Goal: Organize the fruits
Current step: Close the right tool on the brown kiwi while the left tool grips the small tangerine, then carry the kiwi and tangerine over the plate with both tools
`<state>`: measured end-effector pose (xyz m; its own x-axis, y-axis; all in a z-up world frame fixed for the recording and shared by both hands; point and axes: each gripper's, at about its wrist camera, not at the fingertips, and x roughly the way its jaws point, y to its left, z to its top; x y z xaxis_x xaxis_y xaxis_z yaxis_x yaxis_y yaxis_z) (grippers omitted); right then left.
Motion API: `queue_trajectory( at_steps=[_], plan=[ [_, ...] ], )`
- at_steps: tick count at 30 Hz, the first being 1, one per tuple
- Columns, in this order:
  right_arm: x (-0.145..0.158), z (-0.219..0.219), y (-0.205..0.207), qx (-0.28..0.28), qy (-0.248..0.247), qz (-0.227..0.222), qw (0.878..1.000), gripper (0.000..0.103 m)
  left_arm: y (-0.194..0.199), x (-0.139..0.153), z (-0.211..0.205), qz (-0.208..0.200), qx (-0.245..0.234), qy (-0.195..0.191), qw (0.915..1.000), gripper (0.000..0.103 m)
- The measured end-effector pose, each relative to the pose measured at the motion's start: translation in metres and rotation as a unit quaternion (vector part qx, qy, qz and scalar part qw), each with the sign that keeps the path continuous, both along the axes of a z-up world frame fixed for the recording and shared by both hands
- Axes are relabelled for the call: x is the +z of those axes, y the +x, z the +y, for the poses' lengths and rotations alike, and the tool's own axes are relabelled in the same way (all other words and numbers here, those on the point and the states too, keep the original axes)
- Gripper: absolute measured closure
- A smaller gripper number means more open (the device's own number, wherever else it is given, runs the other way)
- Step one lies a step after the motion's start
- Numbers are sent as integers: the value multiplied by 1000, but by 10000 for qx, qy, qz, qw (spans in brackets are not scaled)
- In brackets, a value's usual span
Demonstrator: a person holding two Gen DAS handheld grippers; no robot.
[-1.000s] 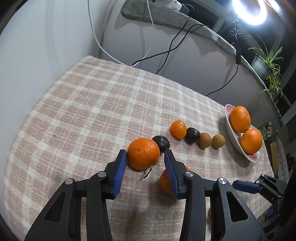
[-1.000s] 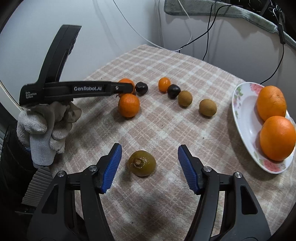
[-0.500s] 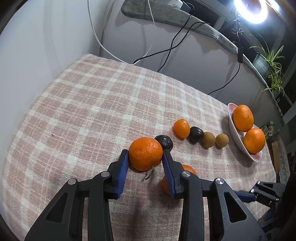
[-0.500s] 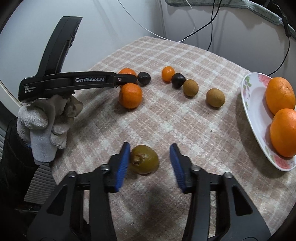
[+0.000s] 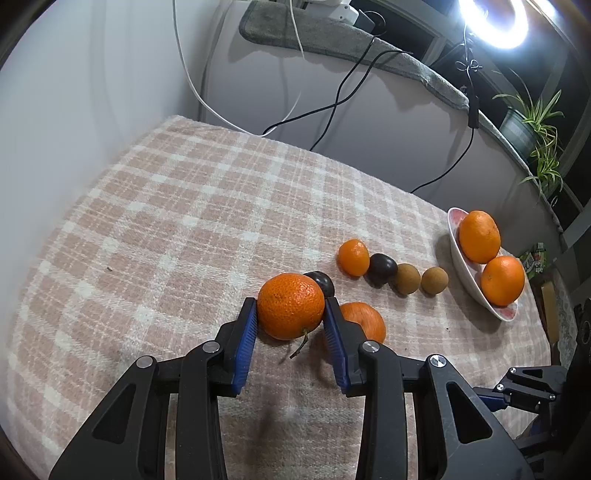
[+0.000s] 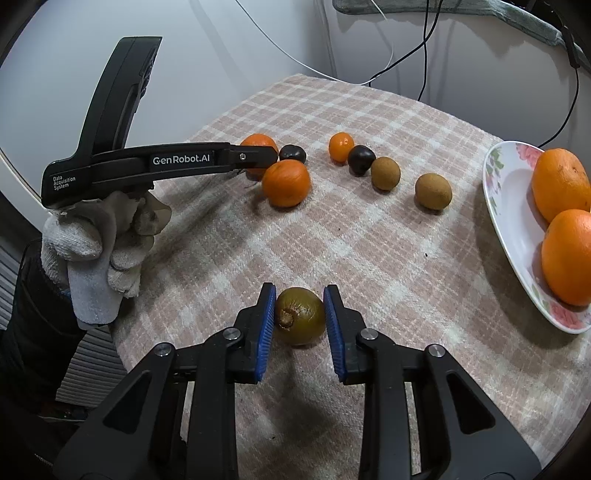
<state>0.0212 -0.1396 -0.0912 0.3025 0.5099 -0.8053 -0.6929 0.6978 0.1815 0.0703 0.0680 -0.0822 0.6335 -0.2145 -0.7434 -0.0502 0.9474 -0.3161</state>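
Only in the right wrist view: right hand-held gripper (image 6: pixel 300 319) clamped on a brown-green kiwi (image 6: pixel 300 316) near the desk's front edge, blue pads pressed to both its sides, stem end facing the camera; a gloved hand (image 6: pixel 105 245) at the left edge gripping the black handle of the other tool. Only in the left wrist view: left hand-held gripper (image 5: pixel 290 328) narrowed onto a large orange (image 5: pixel 290 305), pads touching both flanks, pebbled skin, a short stalk hanging below. Just right of it, partly hidden by the right finger, a second orange (image 5: pixel 364 321); touching behind, a dark plum (image 5: pixel 322 282). Farther toward the right edge, a row on the checked cloth (image 5: pixel 177 206): small mandarin (image 5: pixel 354 257), another dark plum (image 5: pixel 382 268), two brown kiwis (image 5: pixel 407 278). At the right edge, a flowered plate (image 6: pixel 511 218) carrying two big oranges (image 6: pixel 559 184). Beyond the far edge, hanging cables (image 5: pixel 332 107) and a ring light (image 5: pixel 493 22).
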Motion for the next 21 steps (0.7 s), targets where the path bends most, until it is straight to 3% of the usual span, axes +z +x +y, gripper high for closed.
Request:
queue_trajectory(
  at_steps=[13, 21],
  plan=[
    [13, -12, 6, -186, 145, -175, 9996, 76, -6, 17, -2, -235, -35, -16, 9997, 69],
    [36, -38, 18, -512, 321, -425, 9973, 76, -3, 32, -29, -419, -344, -79, 9985, 69]
  ],
)
